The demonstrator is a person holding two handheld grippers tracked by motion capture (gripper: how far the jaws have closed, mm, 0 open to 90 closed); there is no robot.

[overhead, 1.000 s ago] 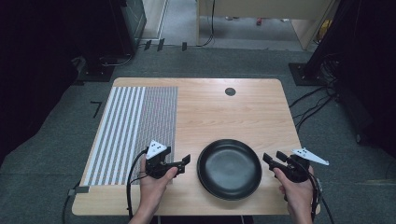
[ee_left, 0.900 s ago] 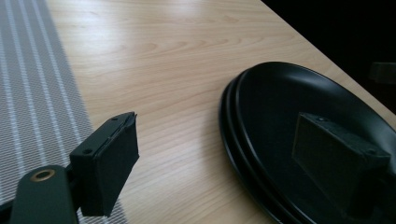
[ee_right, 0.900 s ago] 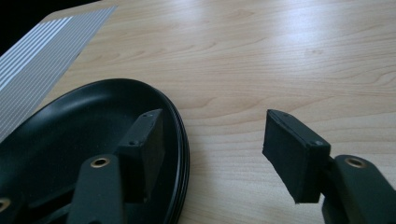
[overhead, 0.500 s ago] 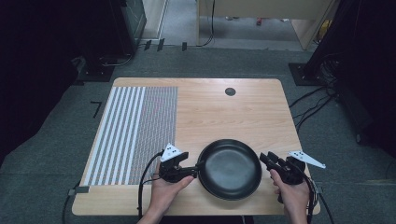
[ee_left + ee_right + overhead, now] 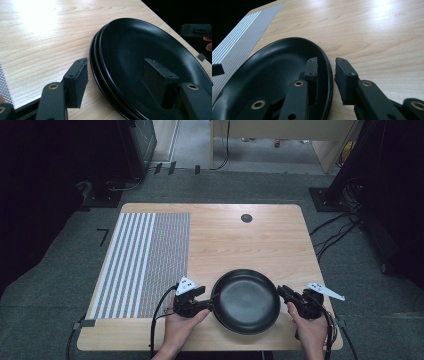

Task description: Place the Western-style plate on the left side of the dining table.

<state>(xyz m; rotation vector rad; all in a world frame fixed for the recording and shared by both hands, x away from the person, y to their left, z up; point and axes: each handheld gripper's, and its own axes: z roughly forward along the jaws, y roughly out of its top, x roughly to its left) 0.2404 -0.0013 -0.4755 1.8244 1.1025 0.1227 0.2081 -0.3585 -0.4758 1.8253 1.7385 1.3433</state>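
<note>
The stacked black plates [image 5: 246,301] lie at the near edge of the worktop [image 5: 235,240], empty. Each rim is straddled from a side, as if for a two-sided lift: the left claw [image 5: 209,304] and right claw [image 5: 280,293] have just been closing, pads not yet pressed.

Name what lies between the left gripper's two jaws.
The rim of the stacked black plates lies between the left gripper's closing jaws, seen in the left gripper view.
</note>
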